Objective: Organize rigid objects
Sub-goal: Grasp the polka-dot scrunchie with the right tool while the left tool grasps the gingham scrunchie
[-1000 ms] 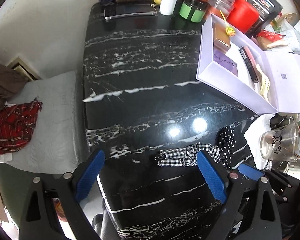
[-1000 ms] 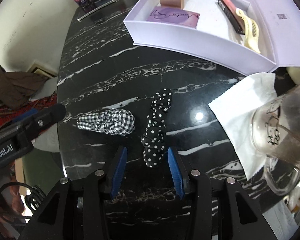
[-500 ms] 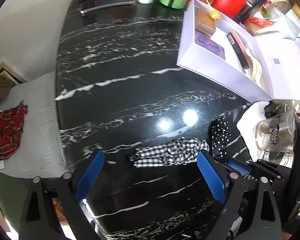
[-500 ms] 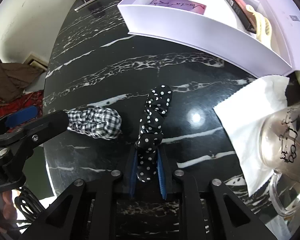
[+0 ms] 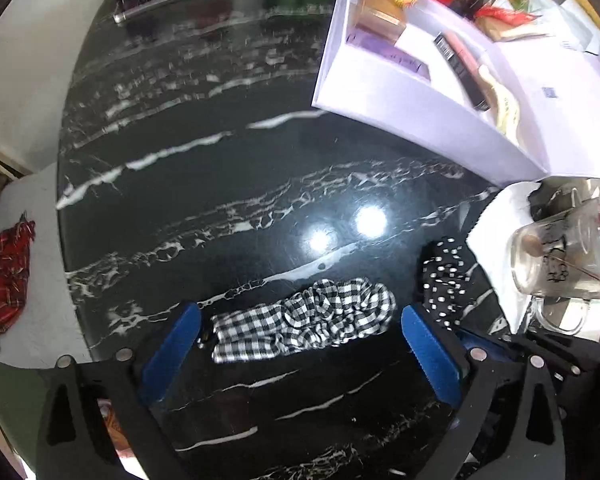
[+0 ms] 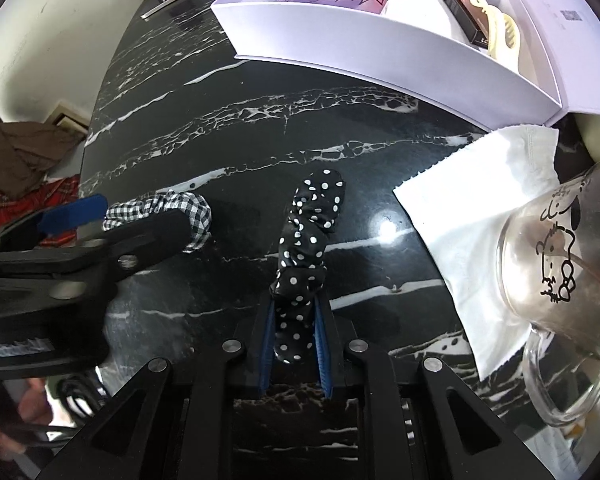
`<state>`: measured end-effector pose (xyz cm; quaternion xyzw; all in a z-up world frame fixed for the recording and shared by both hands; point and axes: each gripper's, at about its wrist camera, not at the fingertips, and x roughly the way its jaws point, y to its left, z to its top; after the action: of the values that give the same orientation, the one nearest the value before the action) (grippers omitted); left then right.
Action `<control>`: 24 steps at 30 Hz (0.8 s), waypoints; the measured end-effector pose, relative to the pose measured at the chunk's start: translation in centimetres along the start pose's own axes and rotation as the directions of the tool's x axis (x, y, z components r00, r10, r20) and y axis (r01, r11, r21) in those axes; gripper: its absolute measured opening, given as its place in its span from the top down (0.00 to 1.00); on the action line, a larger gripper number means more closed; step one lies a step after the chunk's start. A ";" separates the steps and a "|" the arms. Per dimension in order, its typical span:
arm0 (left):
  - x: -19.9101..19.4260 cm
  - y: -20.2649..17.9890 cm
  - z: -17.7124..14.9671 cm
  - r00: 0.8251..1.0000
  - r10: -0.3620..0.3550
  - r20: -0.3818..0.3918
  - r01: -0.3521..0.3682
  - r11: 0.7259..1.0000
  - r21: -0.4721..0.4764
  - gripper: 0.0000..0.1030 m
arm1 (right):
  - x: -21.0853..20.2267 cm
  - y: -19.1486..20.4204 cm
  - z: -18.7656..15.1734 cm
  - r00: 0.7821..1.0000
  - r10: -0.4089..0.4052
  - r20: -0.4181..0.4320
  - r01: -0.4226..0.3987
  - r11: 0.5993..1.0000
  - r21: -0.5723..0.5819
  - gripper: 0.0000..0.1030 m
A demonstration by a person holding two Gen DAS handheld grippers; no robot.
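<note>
Item: polka-dot scrunchie [image 6: 306,248], on bench [image 6: 260,128]; our right hand-held gripper [image 6: 294,344] clamps its near end. Soft, light, limp. Left hand-held gripper [image 5: 300,344] opening wide, straddling checked scrunchie [image 5: 304,320]; we'd pinch mid-bunch.

The left gripper [image 5: 300,332] points steeply down at the tabletop [image 5: 228,184], its blue-padded jaws opening to about their widest, one pad on either side of the checked scrunchie [image 5: 304,322] without pressing on it. The right gripper [image 6: 296,336] also points steeply down, just beside the left one. Its jaws are drawn in close and pinch the near end of the polka-dot scrunchie [image 6: 308,240] between the pads.
</note>
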<state>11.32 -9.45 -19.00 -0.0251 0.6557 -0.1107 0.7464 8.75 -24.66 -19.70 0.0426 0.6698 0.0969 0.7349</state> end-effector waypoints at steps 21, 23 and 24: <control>0.9 -0.8 -0.5 0.984 0.178 -0.019 -0.176 0.982 0.066 0.25 | 0.5 0.8 0.0 1.000 -0.008 0.014 0.009 1.000 -0.009 0.82; 0.2 -1.2 -1.0 0.985 0.173 0.010 -0.173 0.977 0.122 0.55 | 0.5 0.9 0.0 1.000 -0.013 0.017 0.014 1.000 -0.015 0.82; 0.0 -1.4 -1.0 0.985 0.173 0.007 -0.172 0.976 0.133 0.66 | 0.6 1.0 0.0 1.000 -0.016 0.018 0.017 1.000 -0.019 0.82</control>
<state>10.19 -10.69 -18.94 0.0818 0.6483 -0.0891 0.7517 8.72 -23.56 -20.04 0.0310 0.6626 0.0968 0.7420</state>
